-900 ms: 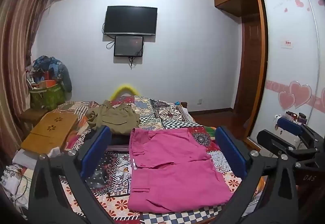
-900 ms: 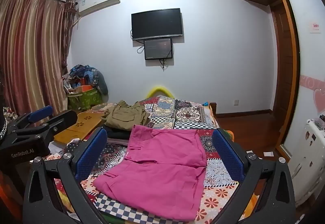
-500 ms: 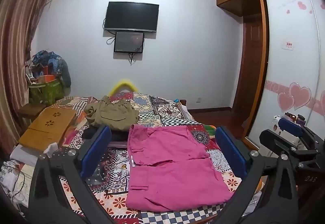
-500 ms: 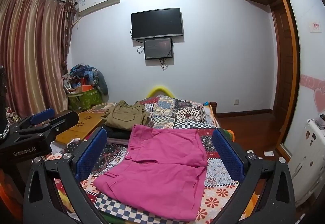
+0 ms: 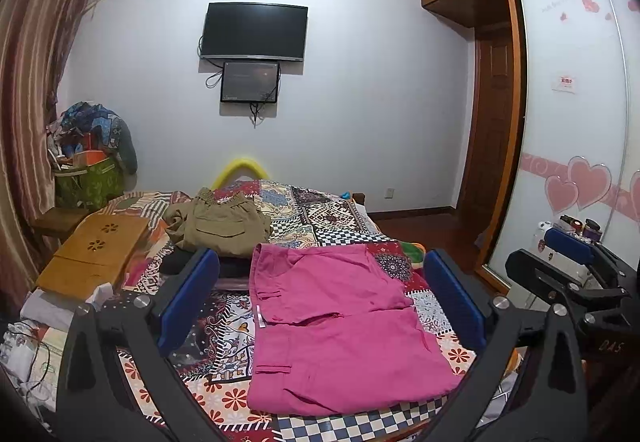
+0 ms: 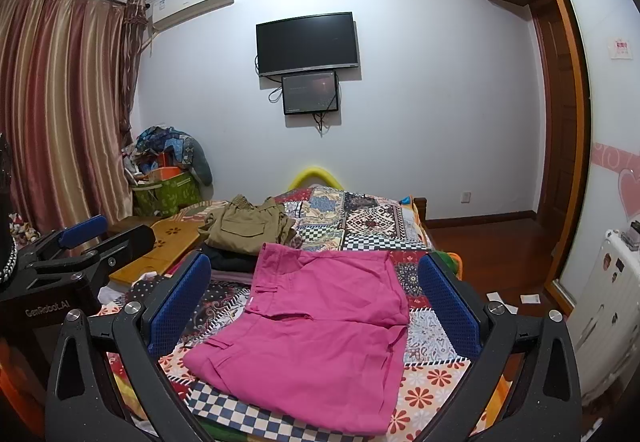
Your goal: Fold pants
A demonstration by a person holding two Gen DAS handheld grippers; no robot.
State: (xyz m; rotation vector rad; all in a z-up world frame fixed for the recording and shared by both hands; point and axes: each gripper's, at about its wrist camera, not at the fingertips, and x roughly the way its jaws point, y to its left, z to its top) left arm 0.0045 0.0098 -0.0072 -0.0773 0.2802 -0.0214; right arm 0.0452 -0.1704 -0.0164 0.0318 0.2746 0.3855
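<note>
The pink pants (image 5: 340, 330) lie flat on the patchwork bedspread (image 5: 224, 338) near the foot of the bed, already doubled over once, the upper layer ending in a crease across the middle; belt loops and a small white tag show along their left edge. In your right wrist view the same pants (image 6: 316, 338) reach almost to the checkered near edge of the cover. Your left gripper (image 5: 322, 302) hangs above the bed, its jaws spread wide with the pants between the blue pads (image 5: 188, 302), touching nothing. Your right gripper (image 6: 314, 302) hangs likewise, jaws wide apart and holding nothing, the pants framed between them. Each gripper appears at the edge of the other's view, both clear of the cloth. Just beyond the pants sit folded khaki trousers (image 5: 220, 222) on top of a dark garment (image 6: 232, 260). To the left a wooden lap desk (image 5: 96, 254) rests on the bed's side. Further out: a green bag (image 6: 168, 193) heaped with clothes by the striped curtain (image 6: 60, 101), and a black TV (image 5: 254, 31) on the far wall with a smaller screen (image 5: 250, 81) just under it
</note>
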